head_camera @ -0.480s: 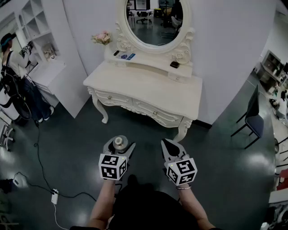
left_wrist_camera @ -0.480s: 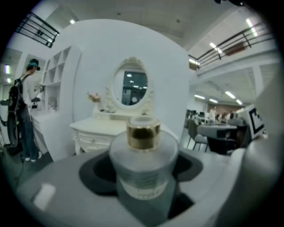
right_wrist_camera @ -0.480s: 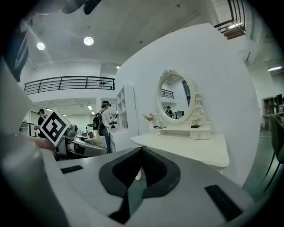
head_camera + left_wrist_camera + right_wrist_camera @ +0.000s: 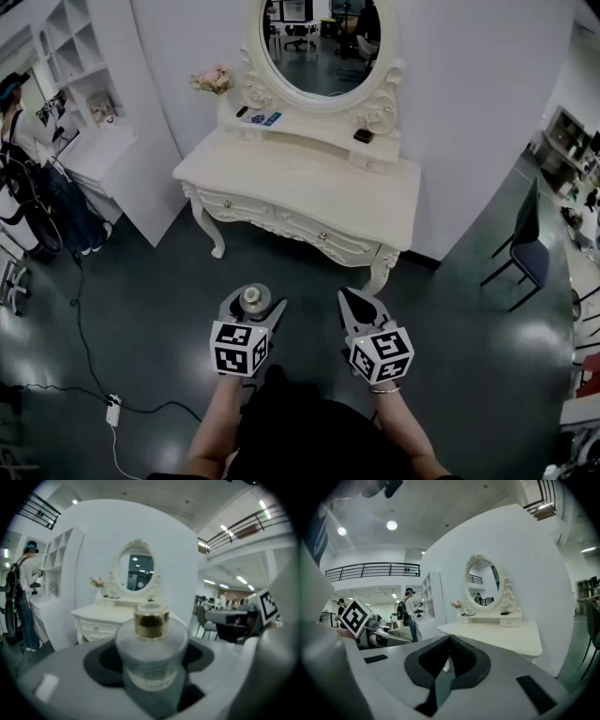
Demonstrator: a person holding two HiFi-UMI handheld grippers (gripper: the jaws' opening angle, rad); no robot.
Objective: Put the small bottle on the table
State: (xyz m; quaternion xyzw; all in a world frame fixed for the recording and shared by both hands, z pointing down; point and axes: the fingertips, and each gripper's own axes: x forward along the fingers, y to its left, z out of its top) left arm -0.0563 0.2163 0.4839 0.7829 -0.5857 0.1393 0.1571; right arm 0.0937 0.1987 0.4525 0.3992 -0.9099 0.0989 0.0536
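Both are edging back slightly. I am clamping the bottle (image 4: 151,644) in the left gripper (image 4: 251,306), with the right gripper (image 4: 350,296) closed and empty, and keeping the bottle upright toward the counter (image 4: 309,178).

Left gripper (image 4: 253,303): sits slightly further right, carrying the small bottle (image 4: 253,296).
Person (image 4: 21,159): stands nearer the left frame edge.

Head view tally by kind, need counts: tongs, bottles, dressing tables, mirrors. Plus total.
Tongs: 2, left tongs and right tongs
Bottles: 1, the small bottle held in the left tongs
Dressing tables: 1, the cream dressing table
Mirrors: 1, the oval mirror on it
Total: 5
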